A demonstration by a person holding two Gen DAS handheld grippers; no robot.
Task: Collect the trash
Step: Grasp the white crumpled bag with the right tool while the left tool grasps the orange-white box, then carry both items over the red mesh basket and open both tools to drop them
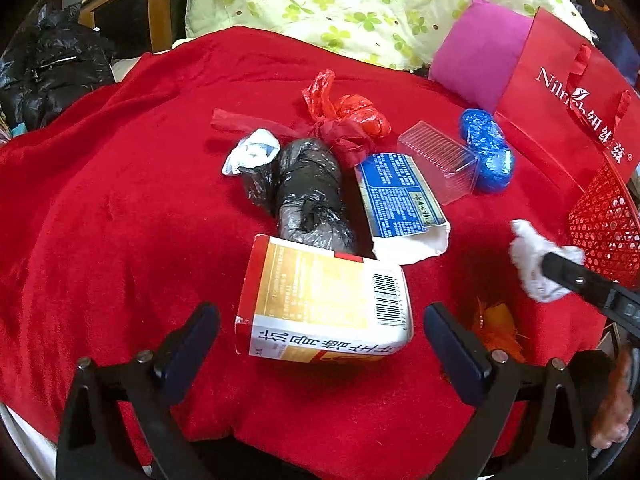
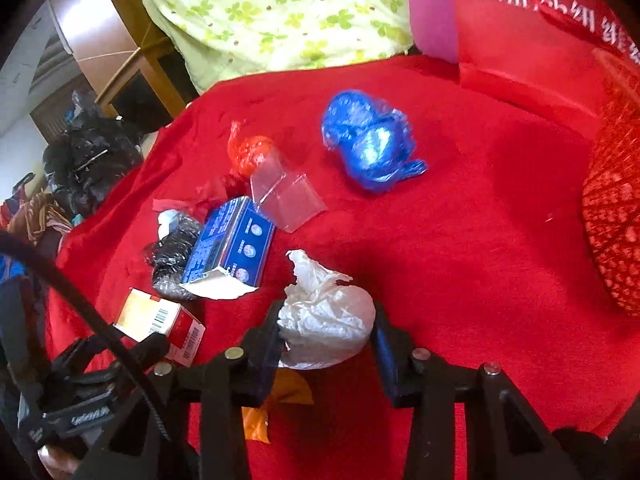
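Observation:
An orange-and-white carton [image 1: 320, 300] lies on the red blanket [image 1: 100, 200] between the fingers of my left gripper [image 1: 320, 314], which stands open with a small gap on either side. My right gripper [image 2: 326, 320] is shut on a crumpled white wad [image 2: 326, 312]; the left wrist view shows that wad [image 1: 528, 256] lifted beside a red mesh basket [image 1: 604, 220]. Loose trash lies in the middle: a black bag bundle [image 1: 308, 196], a blue-and-white carton [image 1: 400, 200], a clear plastic tray [image 1: 440, 160], a blue bag wad [image 1: 486, 152], a red bag [image 1: 352, 112] and crumpled white paper [image 1: 252, 150].
A red paper bag [image 1: 560, 100] and a pink cushion [image 1: 476, 52] stand at the back right, a green-patterned quilt [image 1: 360, 4] behind. An orange scrap [image 1: 496, 328] lies near the right finger. Black bags [image 1: 52, 68] sit off the bed's left side.

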